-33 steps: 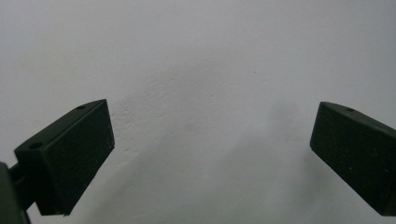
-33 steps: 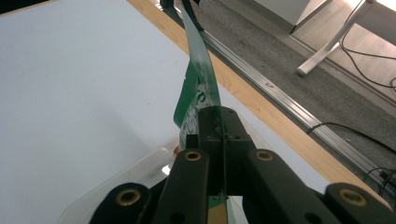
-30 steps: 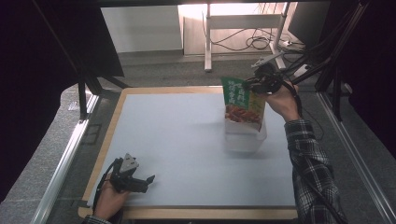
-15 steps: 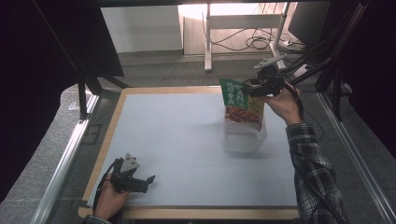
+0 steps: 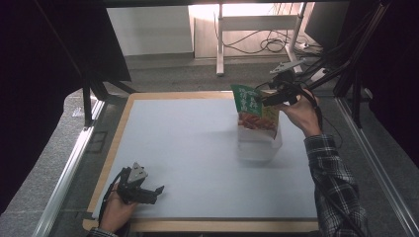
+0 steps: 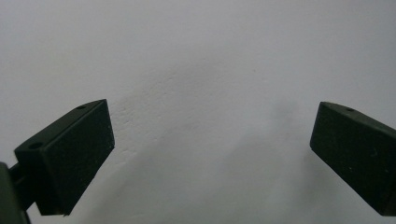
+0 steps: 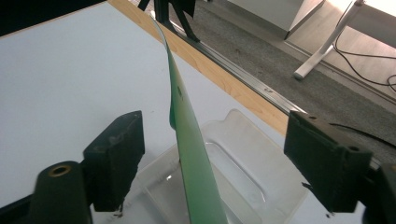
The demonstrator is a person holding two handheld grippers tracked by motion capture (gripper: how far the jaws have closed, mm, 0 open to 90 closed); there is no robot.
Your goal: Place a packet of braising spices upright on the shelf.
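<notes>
Standing in a clear plastic tub (image 5: 259,142) at the mat's (image 5: 197,148) far right, the green packet (image 5: 253,107) hides the right gripper's (image 5: 267,98) tips in the high view; its own view shows jaws spread wide, the packet (image 7: 194,168) edge-on between them, untouched. The left gripper (image 5: 155,190), also open, rests near-left.

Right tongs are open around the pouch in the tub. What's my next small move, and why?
Probably lift the right tongs straight up and away. The jaws stand apart on either side of the green pouch, not pinching it, and it already stands in the clear tub, so a sideways move might tip it.
</notes>
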